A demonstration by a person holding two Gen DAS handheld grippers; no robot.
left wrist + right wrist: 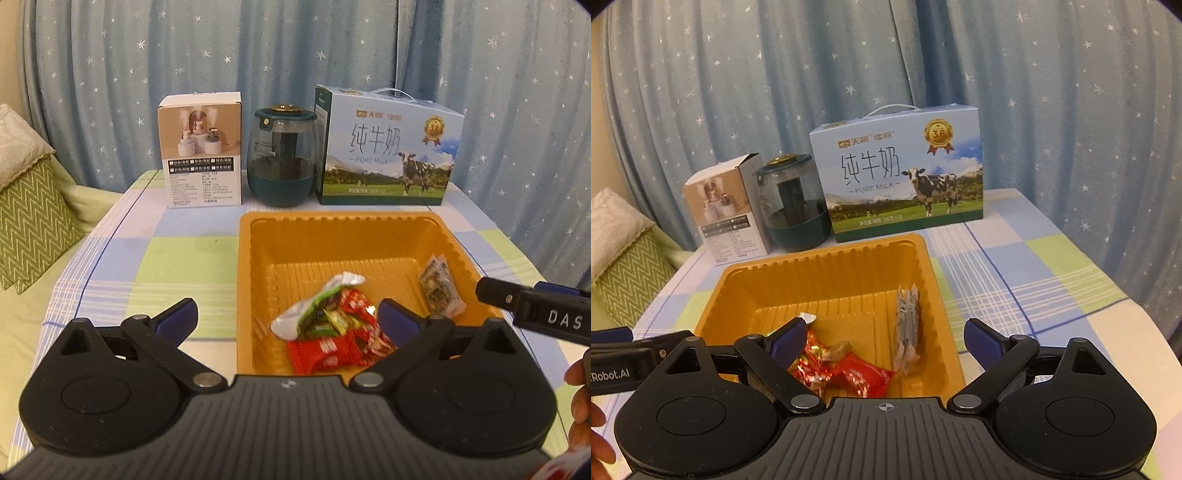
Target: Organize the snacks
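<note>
The snack packets (332, 328) sit heaped in the orange tray (251, 280) on the table (166, 258): light, crinkly, slippery foil by the look of it, best pinched at a crimped end seam. Left claw (288, 317) and right claw (884, 341) both hover over the tray, spread wide, holding nothing.

tray: orange plastic tray (258, 236), open, ribbed walls, upright | pile: red, green and white snack packets (328, 328) heaped on tray floor toward 7 o'clock, touching one another | single: pale printed packet (439, 288) at 3 o'clock, tilted, leaning against the wall, apart from pile
</note>
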